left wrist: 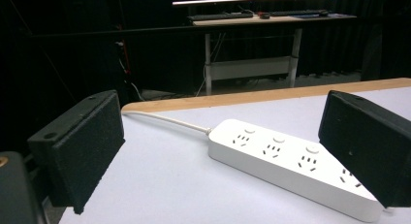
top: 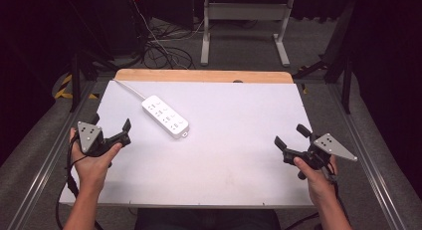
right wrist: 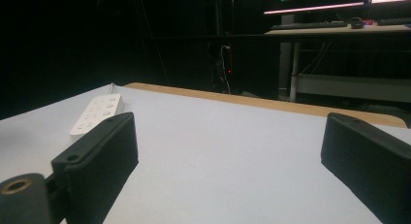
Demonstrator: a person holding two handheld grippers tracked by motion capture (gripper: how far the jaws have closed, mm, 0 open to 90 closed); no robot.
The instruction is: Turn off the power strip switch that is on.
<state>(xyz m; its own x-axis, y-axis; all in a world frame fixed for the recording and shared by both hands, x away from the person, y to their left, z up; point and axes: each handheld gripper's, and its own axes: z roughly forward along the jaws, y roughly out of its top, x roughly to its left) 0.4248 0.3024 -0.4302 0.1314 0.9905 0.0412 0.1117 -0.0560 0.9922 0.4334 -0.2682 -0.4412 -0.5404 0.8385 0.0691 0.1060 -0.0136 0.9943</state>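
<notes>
- The left gripper hovers at the worktop's left edge, jaws wide apart and empty; the right gripper hovers near the right edge, also spread and empty.
- The power strip lies flat in the far-left part, diagonal, near the left gripper.
- Its cord runs to the far-left corner and probably over the edge; a tug there could drag or twist the strip, and a jaw closing on the smooth casing may slip.

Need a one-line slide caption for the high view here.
Person holds the open left gripper and right gripper at opposite sides of a white table bearing a power strip.
</notes>
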